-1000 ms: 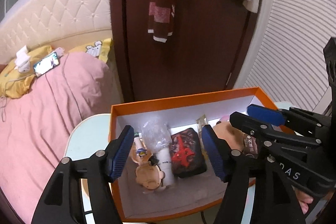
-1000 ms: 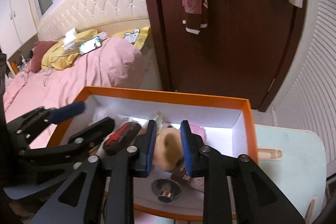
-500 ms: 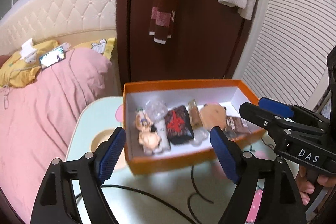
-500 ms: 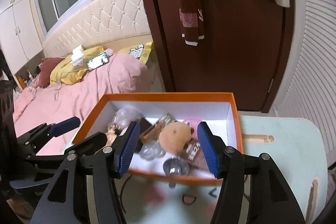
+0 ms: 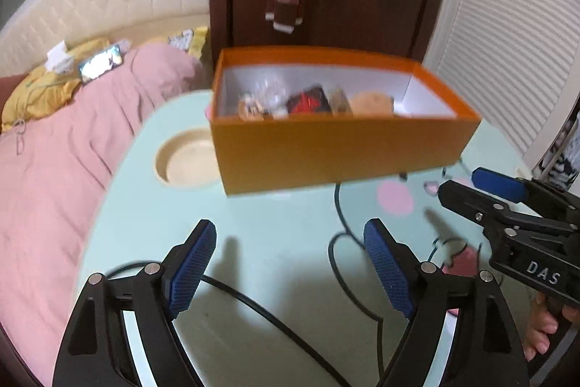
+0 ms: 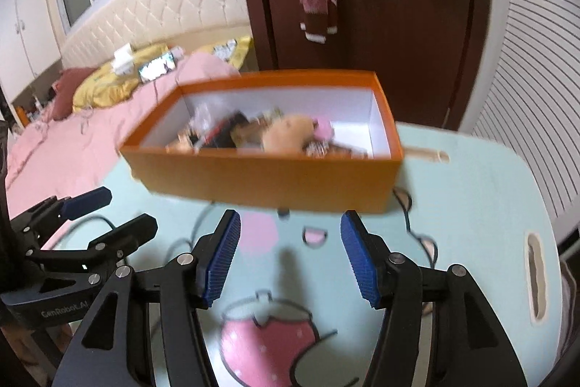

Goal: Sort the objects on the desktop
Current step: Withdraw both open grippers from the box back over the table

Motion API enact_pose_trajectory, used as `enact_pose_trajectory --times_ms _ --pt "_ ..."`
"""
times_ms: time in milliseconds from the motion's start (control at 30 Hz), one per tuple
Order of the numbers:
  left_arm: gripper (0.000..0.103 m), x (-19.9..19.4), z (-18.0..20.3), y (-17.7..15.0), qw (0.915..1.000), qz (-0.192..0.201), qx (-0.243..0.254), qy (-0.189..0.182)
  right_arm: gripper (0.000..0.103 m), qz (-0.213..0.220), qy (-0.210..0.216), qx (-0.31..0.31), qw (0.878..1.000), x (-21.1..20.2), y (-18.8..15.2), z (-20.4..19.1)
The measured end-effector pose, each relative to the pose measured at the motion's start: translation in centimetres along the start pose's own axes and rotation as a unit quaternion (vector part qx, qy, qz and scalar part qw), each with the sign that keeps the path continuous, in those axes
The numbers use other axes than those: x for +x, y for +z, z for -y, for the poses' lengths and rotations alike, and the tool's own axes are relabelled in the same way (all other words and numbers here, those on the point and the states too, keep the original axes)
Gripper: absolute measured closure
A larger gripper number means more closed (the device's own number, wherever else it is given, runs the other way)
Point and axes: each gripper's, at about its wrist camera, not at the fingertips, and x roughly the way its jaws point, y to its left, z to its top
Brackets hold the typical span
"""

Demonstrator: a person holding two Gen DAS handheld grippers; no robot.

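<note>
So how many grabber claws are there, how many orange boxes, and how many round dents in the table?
Grabber claws: 2, the left gripper and the right gripper, both open
Orange box: 1
Round dent in the table: 1
Total: 4
</note>
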Motion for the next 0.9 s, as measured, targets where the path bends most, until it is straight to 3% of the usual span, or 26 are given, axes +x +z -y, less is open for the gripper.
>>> enact_pose_trajectory --times_ms 200,267,333,600,900 --pt "0.015 1.4 1.2 -0.5 0.9992 -0.025 0.021 0.021 0.044 -0.029 -0.017 0.016 0.999 1.3 -1.8 0.6" --pt "0.010 1.6 1.4 -0.6 0.9989 -0.029 0.026 0.026 0.044 -0.033 -0.024 0.017 0.999 1.6 -2.1 0.7" --pt "0.001 1.8 1.2 -0.5 0.9988 -0.033 0.022 0.028 0.037 -0.034 -0.032 0.017 0.999 1.7 -2.3 0.7" --pt "0.001 1.8 1.0 -0.9 0.9990 -0.028 0.015 0.033 0.026 -0.036 -0.075 0.012 0.996 2.2 -2.6 0.9" --pt "0.001 1.7 1.2 -1.6 0.9990 -0.024 0.011 0.037 0.023 -0.038 -0.076 0.014 0.996 2.2 -2.4 1.0"
